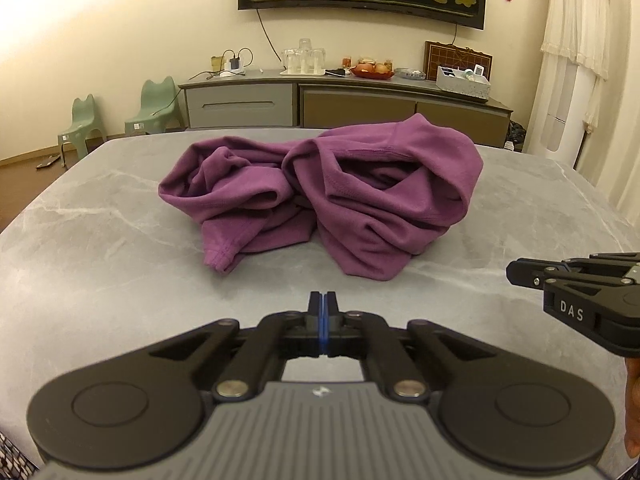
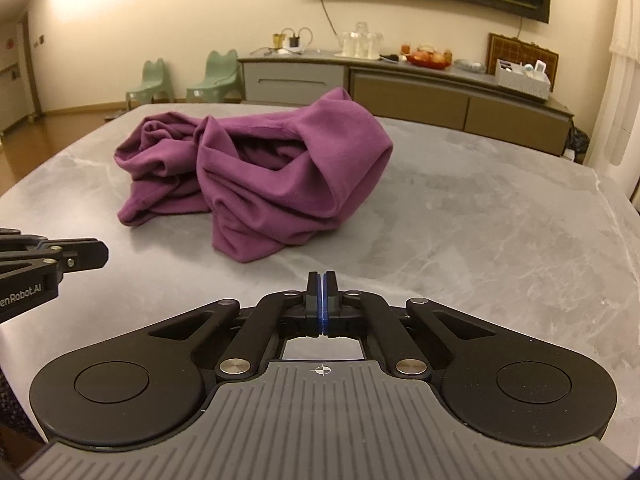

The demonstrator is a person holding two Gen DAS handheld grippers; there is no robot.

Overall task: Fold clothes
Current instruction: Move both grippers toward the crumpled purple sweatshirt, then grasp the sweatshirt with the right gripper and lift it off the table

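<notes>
A crumpled purple garment (image 1: 320,192) lies in a heap on the grey marble table (image 1: 100,240), with a hemmed end trailing toward me. In the right wrist view the purple garment (image 2: 256,168) sits ahead and to the left. My left gripper (image 1: 322,300) is shut with nothing between its blue-edged pads, a short way in front of the garment and not touching it. My right gripper (image 2: 321,280) is likewise shut and empty, short of the heap. Each gripper shows in the other's view at the side: the right gripper (image 1: 516,274) and the left gripper (image 2: 102,254).
A grey sideboard (image 1: 340,100) stands beyond the table with glasses, a fruit bowl and boxes on it. Two green child chairs (image 1: 152,108) stand at the back left on the wooden floor. A white curtain (image 1: 576,60) hangs at the right. The table's right edge (image 2: 612,200) is near.
</notes>
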